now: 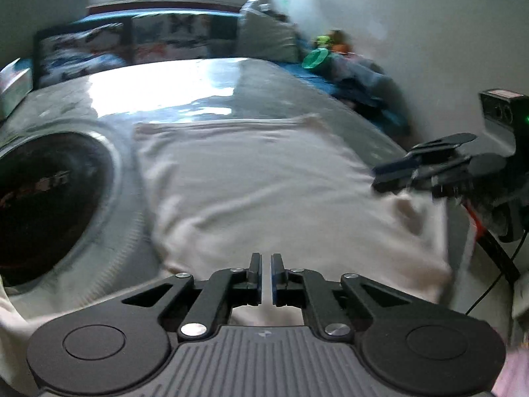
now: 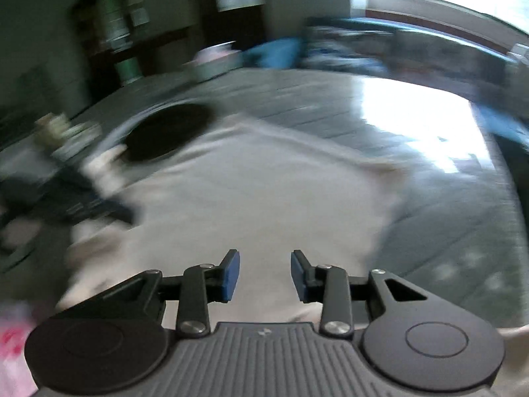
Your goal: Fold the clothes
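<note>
- Nearest the left wrist camera, the left gripper [image 1: 266,266] has its jaws drawn almost together, leaving only a thin slit; no cloth shows between them, though the garment's near edge lies right under the tips.
- Nearest the right wrist camera, the right gripper [image 2: 265,266] stands released, its blue pads [image 2: 232,269] well apart over the cloth.
- Beyond both, the pale garment [image 1: 264,192] lies spread and wrinkled across the grey bed cover [image 1: 297,99].
- From the left wrist view, the right gripper [image 1: 393,173] hangs at the garment's right edge; blur hides whether it touches the fabric.
- Left of the garment sits a dark round opening [image 1: 43,205] with a light rim, touching the cloth's side.
- Farther back are patterned pillows [image 1: 132,43] and a heap of toys and clothes [image 1: 334,59] by the wall.
</note>
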